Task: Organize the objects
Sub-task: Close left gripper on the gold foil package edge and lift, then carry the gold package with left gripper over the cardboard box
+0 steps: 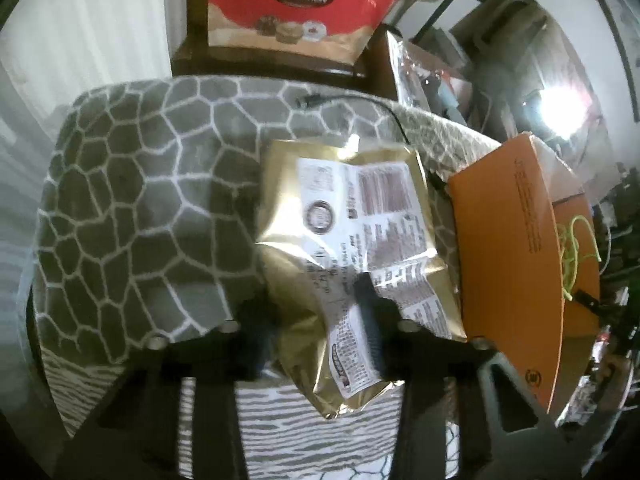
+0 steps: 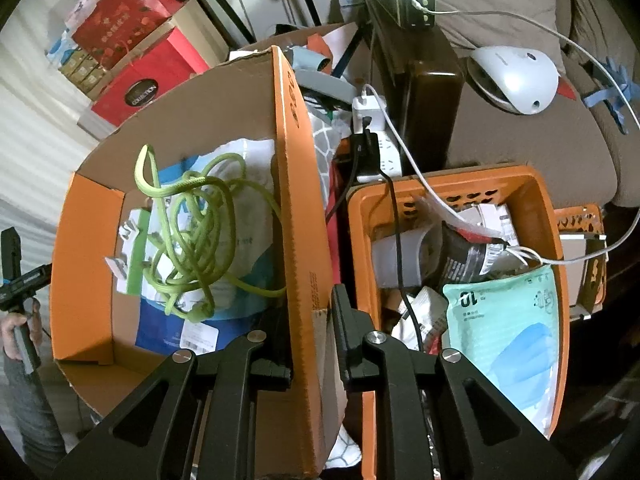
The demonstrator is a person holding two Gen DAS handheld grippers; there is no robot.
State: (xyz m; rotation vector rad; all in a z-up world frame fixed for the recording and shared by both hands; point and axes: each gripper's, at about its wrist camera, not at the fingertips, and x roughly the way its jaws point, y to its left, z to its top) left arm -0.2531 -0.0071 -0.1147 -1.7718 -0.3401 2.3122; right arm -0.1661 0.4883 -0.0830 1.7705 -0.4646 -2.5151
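Observation:
In the left wrist view my left gripper [image 1: 320, 332] is shut on a gold foil bag [image 1: 352, 240] with white printed labels, held over a grey patterned blanket [image 1: 152, 200]. An orange cardboard box [image 1: 516, 264] stands just right of the bag. In the right wrist view my right gripper [image 2: 310, 336] is shut on the right wall of the same orange box [image 2: 300, 220]. Inside it lie a tangled green cord [image 2: 188, 232] and white and blue packets. An orange plastic basket [image 2: 556, 240] right of the box holds a teal mask pack [image 2: 504, 332], jars and cables.
A red gift bag marked COLLECTION [image 1: 296, 4] stands on a dark stool behind the blanket. A black cable [image 1: 360, 100] lies across the blanket's far edge. A power strip [image 2: 372, 136], a white lamp [image 2: 516, 76] and a dark wooden post [image 2: 432, 112] crowd behind the basket.

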